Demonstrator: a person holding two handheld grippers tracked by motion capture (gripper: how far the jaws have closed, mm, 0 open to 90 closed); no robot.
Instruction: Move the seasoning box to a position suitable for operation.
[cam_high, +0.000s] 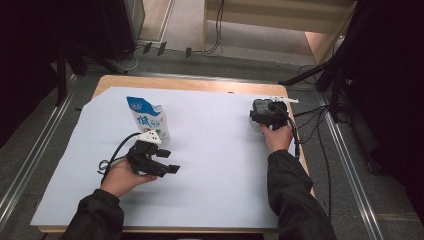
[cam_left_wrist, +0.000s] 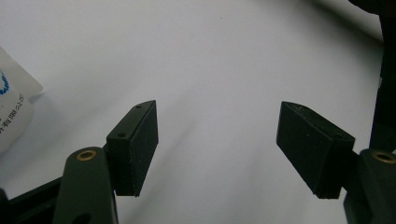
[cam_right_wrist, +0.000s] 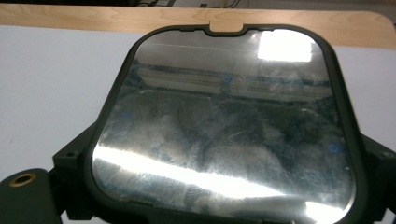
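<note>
Tray (cam_right_wrist: 224, 140) clamped btwn right gripper (cam_high: 267, 116) jaws.

Milk pouch (cam_high: 148, 118) left on table (cam_high: 190, 85), lidded container (cam_right_wrist: 224, 126) right

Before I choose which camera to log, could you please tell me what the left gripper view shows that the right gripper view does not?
Left gripper view: open jaws with nothing between, and the corner of a milk pouch. Right gripper view: a glossy dark-framed panel between its jaws, and the wooden table edge. Shared: the white sheet.
</note>
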